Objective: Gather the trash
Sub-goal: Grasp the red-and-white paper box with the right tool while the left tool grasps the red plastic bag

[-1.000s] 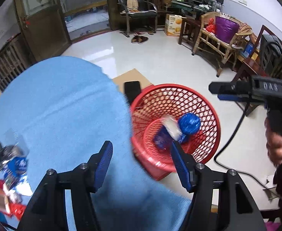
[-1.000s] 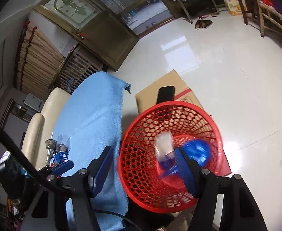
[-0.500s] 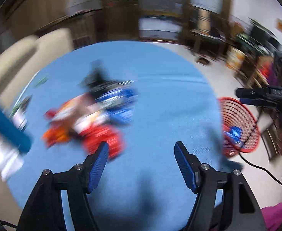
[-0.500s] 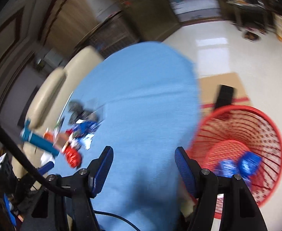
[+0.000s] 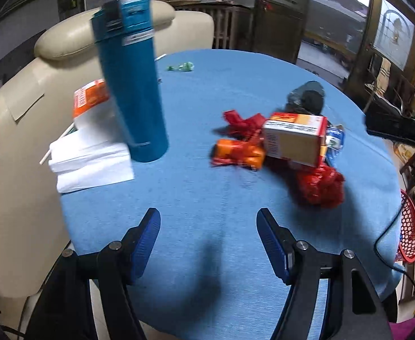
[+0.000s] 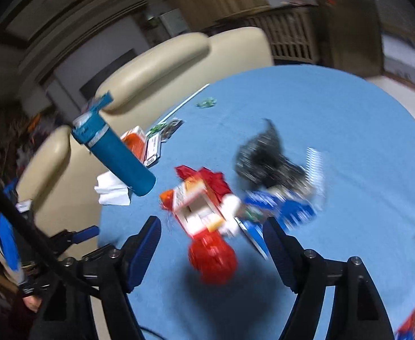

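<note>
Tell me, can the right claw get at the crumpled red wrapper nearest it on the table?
Probably yes. The right claw is open and empty, and the red wrapper lies between its fingers with nothing over it.

The right wrist view is smeared by motion, so the print on the small red-and-white cardboard box (image 6: pixel 199 212) and the crumpled blue foil wrappers (image 6: pixel 281 212) cannot be read. In the left wrist view the red plastic mesh basket (image 5: pixel 410 232) is cut off by the right edge, and the dark crinkled bag (image 5: pixel 306 99) sits partly hidden behind the box.

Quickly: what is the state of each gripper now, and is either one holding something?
Left gripper: open, holding nothing.
Right gripper: jaws just opening wider, holding nothing, above the red wrapper.
</note>
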